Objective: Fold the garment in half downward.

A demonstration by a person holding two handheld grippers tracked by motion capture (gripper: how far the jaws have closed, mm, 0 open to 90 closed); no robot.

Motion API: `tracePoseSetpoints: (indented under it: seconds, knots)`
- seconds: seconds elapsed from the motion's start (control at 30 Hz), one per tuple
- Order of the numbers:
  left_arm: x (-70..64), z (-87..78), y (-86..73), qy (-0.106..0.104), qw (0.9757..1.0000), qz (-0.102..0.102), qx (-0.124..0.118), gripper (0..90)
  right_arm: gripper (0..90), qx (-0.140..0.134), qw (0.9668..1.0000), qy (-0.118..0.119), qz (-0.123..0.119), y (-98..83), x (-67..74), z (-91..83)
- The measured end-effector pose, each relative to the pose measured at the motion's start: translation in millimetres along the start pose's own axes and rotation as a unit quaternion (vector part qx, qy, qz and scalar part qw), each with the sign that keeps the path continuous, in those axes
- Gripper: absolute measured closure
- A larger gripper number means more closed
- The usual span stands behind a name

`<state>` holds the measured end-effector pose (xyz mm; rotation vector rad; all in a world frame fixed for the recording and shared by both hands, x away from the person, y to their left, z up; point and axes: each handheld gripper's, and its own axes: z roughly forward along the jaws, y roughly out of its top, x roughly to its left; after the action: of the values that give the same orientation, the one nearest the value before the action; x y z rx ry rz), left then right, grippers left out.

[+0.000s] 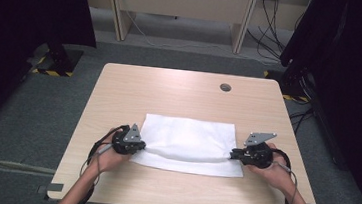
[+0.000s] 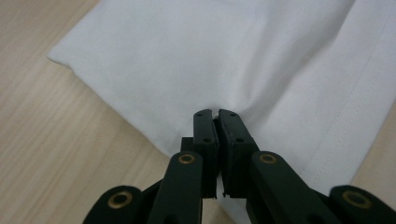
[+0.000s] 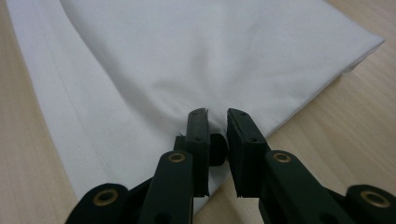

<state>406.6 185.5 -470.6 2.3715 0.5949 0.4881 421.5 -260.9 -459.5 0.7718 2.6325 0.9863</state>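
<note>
High view: white cloth (image 1: 190, 143) spread flat on wooden table (image 1: 179, 94), toward the 6 o'clock edge, long sides running 9 to 3 o'clock. Left gripper (image 1: 140, 146) at the cloth's 9 o'clock short edge, held in left hand (image 1: 108, 158); right gripper (image 1: 233, 154) at the 3 o'clock short edge, held in right hand (image 1: 275, 172). Fabric between the two drawn into a raised ridge near the 6 o'clock side. Round cable hole (image 1: 225, 87) in the table toward 1 o'clock, well apart from the cloth.

Left gripper view: fingers (image 2: 205, 135) pressed together, pinching a fold of cloth, creases fanning from the pinch toward 12 o'clock.

Right gripper view: fingers (image 3: 198, 135) slightly parted at the tips, cloth edge bunched between them, apparently gripped; stitched hem visible toward 9 o'clock.
</note>
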Motion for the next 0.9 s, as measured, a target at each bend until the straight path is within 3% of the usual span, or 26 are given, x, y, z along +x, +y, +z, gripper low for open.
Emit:
tracePoseSetpoints:
  seconds: [0.3,0.5,0.9]
  knots:
    - [22.0,18.4,12.9,0.016,0.9997,-0.018,-0.002,85.6,79.3,-0.003,0.9992,-0.029,0.026,10.6,-22.1,9.5]
    - [32.3,25.1,17.2,0.021,0.9994,-0.029,-0.002,85.5,79.3,-0.009,0.9985,-0.041,0.035,13.1,-29.0,13.7]
    - [41.2,30.0,18.0,0.022,0.9983,-0.053,-0.011,85.2,79.3,-0.015,0.9972,-0.052,0.052,18.9,-41.9,20.8]
